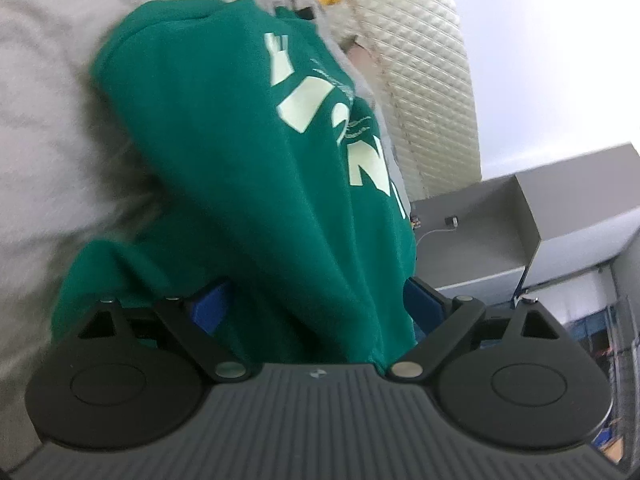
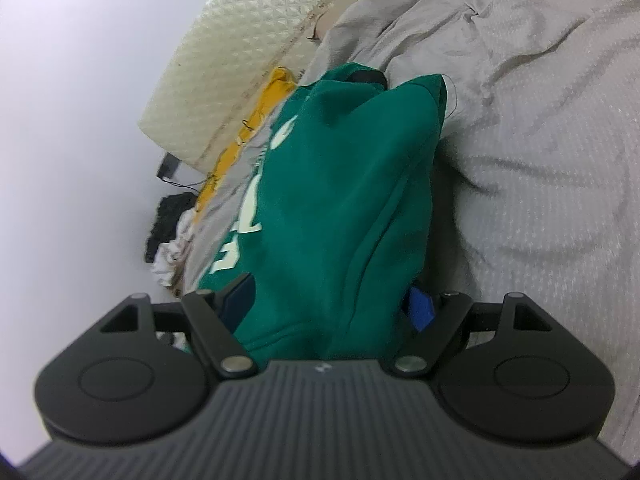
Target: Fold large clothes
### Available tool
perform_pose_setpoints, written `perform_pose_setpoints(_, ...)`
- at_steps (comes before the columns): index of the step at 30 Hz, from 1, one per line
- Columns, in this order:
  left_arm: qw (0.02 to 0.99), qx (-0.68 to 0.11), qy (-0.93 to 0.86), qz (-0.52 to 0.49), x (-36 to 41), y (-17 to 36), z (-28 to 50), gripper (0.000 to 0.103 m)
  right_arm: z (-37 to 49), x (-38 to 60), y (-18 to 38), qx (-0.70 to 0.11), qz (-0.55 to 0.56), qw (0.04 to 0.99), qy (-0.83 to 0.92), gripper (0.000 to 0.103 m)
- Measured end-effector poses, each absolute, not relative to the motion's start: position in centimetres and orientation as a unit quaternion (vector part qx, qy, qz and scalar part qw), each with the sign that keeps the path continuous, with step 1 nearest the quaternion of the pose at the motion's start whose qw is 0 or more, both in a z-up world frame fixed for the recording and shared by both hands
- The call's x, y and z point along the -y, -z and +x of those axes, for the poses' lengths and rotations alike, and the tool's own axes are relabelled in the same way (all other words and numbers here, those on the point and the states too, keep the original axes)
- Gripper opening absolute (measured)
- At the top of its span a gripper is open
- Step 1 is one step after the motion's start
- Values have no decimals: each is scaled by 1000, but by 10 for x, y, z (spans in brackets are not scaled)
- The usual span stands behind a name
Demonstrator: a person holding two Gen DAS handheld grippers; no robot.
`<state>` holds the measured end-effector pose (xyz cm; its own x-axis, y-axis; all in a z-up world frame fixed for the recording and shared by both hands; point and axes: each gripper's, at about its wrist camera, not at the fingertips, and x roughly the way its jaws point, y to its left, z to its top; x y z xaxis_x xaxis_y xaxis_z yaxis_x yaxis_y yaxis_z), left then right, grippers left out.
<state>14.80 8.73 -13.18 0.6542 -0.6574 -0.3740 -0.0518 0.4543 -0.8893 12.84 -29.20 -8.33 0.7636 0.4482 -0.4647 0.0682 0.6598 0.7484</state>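
Observation:
A green sweatshirt (image 1: 224, 140) with pale block lettering lies bunched on the grey bed sheet (image 1: 40, 100). My left gripper (image 1: 318, 300) is open, its blue pads (image 1: 212, 304) spread wide, and a fold of the sweatshirt lies loosely between them. In the right wrist view the same sweatshirt (image 2: 352, 168) stretches away from me in a long ridge. My right gripper (image 2: 331, 302) is open as well, a blue pad (image 2: 422, 308) on either side of the near end of the cloth. The cloth hides both grippers' fingertips.
A cream quilted headboard (image 2: 240, 40) runs along the white wall. A yellow garment (image 2: 272, 88) lies by it, past the sweatshirt. Dark and white clothes (image 2: 168, 220) are piled beside the bed. A grey shelf unit (image 1: 480, 220) stands off the bed. Rumpled sheet (image 2: 540, 160) spreads to the right.

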Motion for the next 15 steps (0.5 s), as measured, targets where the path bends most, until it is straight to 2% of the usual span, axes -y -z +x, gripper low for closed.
perform_pose_setpoints(7,793,-384,181,-436,-66,141,178,94,156,285,102,-338,403,843,-114,80)
perform_pose_setpoints(11,800,-395,187,-411,-57,146,188,93,156,287,97,-290,447,824,-193,81)
perform_pose_setpoints(13,806,-387,196,-403,-55,144,187,92,154,285,88,-265,435,834,-214,81)
perform_pose_setpoints(14,810,-383,197,-399,-54,143,187,90,154,283,86,-261,422,841,-214,81)
perform_pose_setpoints(15,815,-380,196,-391,-53,141,187,79,155,282,86,-262,416,844,-213,80)
